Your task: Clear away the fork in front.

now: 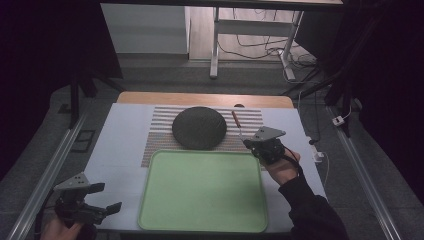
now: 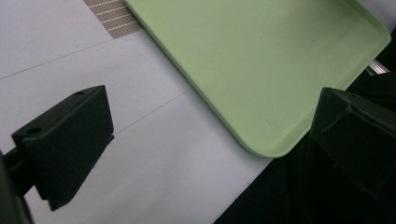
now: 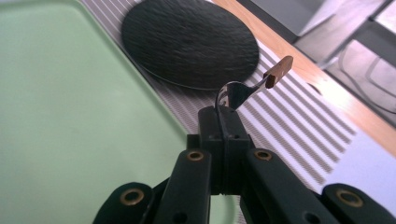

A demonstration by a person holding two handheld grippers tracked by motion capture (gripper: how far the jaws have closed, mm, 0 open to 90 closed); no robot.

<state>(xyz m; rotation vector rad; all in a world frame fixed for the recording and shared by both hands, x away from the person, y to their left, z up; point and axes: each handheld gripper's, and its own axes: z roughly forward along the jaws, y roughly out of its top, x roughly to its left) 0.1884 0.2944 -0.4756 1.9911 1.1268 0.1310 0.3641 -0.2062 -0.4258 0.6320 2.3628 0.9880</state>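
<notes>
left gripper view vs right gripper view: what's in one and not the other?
Left gripper view alone: the left gripper with its jaws wide apart over the white table cover, plus the near corner of the tray and the dark table edge.

Right gripper view alone: the right gripper shut on the metal end of a wooden-handled utensil, and the round black plate on the mat.

Both: the green tray and the striped mat.
</notes>
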